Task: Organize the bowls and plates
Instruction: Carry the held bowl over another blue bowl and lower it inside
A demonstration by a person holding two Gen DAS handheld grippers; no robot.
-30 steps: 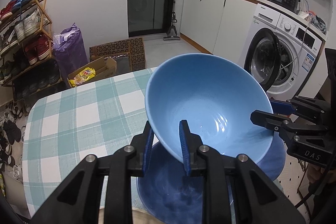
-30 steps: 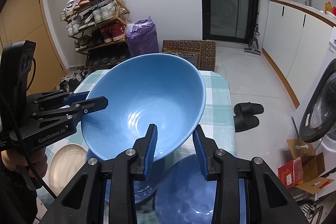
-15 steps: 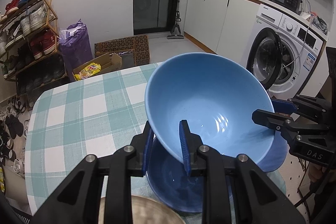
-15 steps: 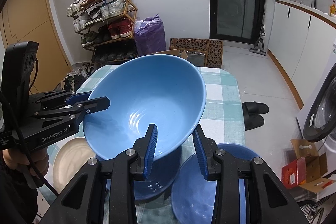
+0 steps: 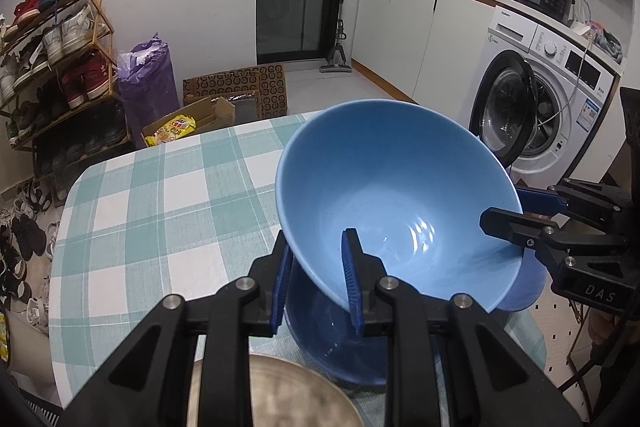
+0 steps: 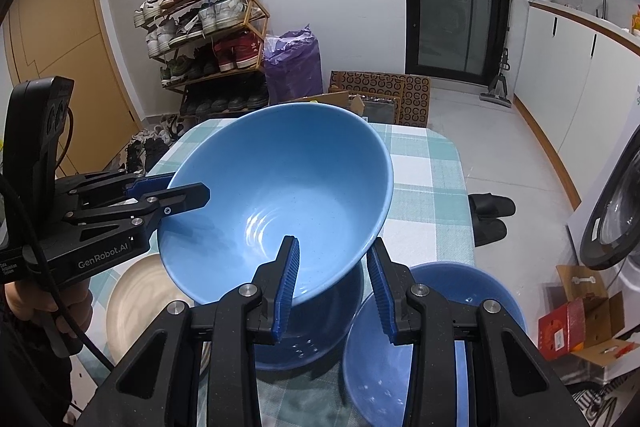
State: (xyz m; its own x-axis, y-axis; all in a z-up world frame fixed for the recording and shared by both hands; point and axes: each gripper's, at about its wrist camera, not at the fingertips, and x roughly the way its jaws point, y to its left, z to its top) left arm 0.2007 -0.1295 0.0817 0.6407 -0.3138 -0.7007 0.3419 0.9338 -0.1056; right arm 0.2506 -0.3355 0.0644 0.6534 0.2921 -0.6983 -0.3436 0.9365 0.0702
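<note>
A large light blue bowl [image 5: 392,195] [image 6: 280,187] hangs tilted above the checked table [image 5: 160,219]. Both grippers grip its rim from opposite sides. My left gripper [image 5: 316,259] is shut on the near rim in its own view and appears at the left [image 6: 188,191] in the right wrist view. My right gripper [image 6: 334,251] is shut on the opposite rim and shows at the right [image 5: 504,215] in the left wrist view. Directly under the held bowl stands a second blue bowl [image 5: 320,339] [image 6: 320,319]. Whether the two bowls touch is hidden.
A darker blue plate [image 6: 452,287] lies right of the lower bowl. A beige plate [image 6: 136,295] [image 5: 288,395] lies to its left. Past the table are a shoe rack [image 6: 208,27], cardboard boxes, slippers [image 6: 492,211] on the floor and a washing machine [image 5: 536,99].
Both grippers carried the light blue bowl together toward the near side of the table, over the second blue bowl. The beige plate has come into the left wrist view.
</note>
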